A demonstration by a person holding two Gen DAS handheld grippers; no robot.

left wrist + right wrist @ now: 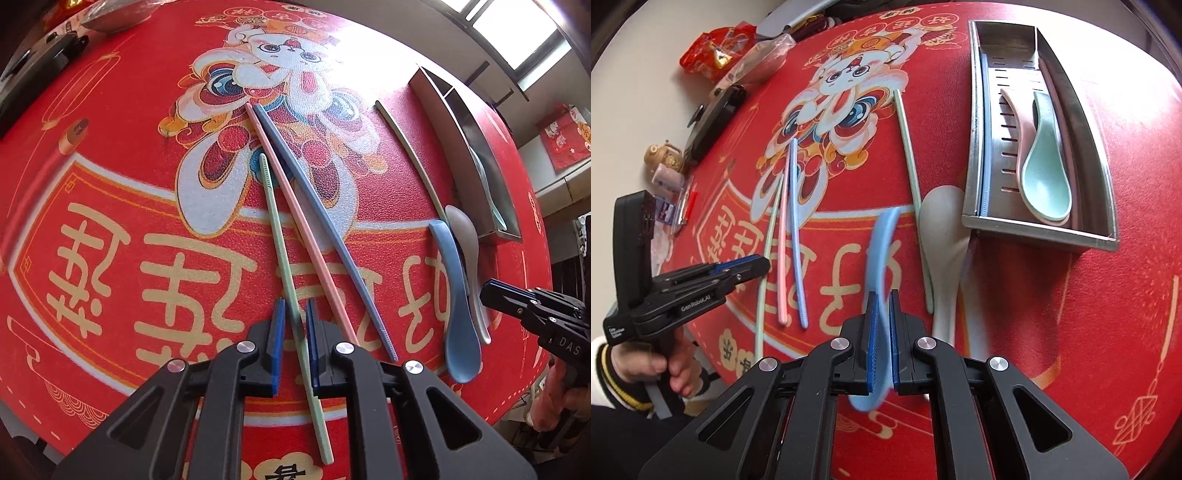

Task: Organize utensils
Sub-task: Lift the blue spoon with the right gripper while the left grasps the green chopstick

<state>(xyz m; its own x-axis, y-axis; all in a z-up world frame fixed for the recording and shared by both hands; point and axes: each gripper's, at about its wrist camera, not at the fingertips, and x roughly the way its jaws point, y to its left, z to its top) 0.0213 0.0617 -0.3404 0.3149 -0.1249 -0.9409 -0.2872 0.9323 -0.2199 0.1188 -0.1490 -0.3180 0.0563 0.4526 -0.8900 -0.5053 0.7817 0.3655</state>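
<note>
My left gripper [295, 304] points down at the red table mat [122, 155]. A pale green chopstick [280, 236] runs between its pads, which stand narrowly apart without pressing on it. A pink chopstick [291, 206] and a blue chopstick [321, 221] lie just right of it. My right gripper [882, 295] is shut on a blue spoon [882, 243], held edge-on and blurred. A white spoon [942, 229] and a second green chopstick [910, 162] lie beside it. The steel tray [975, 147] holds a pink spoon, a green spoon [1045, 177] and chopsticks along its sides.
Clutter lines the mat's left side: a red snack packet [716, 48], a black device [713, 122], a small teapot figure [665, 155]. A hand with a striped cuff [639, 362] holds the left gripper [764, 264]. A metal bowl [110, 14] sits far back.
</note>
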